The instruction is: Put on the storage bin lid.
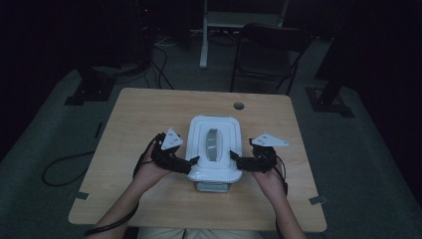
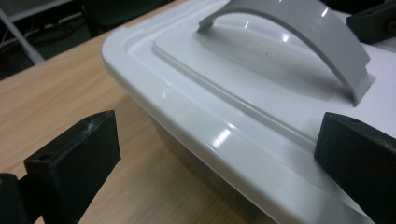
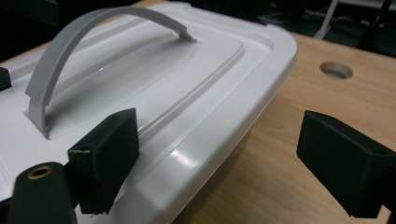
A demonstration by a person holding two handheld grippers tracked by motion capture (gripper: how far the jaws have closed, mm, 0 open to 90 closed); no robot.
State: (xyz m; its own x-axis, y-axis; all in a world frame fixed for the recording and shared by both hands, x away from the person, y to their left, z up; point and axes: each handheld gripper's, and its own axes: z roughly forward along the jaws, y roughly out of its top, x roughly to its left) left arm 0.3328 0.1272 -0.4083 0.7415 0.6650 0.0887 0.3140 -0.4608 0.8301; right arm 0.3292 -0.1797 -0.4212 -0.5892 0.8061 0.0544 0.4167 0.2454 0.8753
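Observation:
A white plastic box (image 1: 199,130) with a lid and a grey arched handle (image 1: 214,144) stands in the middle of the wooden table (image 1: 149,114). My left gripper (image 1: 192,164) is open at the box's near left corner. In the left gripper view it (image 2: 219,140) straddles the lid's rim (image 2: 224,135), one jaw over the table and one over the lid, below the handle (image 2: 303,28). My right gripper (image 1: 235,159) is open at the near right corner. In the right gripper view it (image 3: 222,140) straddles the rim (image 3: 196,154) the same way, beside the handle (image 3: 70,42).
A round cable hole (image 1: 239,105) lies in the table behind the box, also in the right gripper view (image 3: 336,70). A dark chair (image 1: 271,50) stands beyond the far edge. Cables (image 1: 59,164) trail on the floor at the left. Bare wood surrounds the box.

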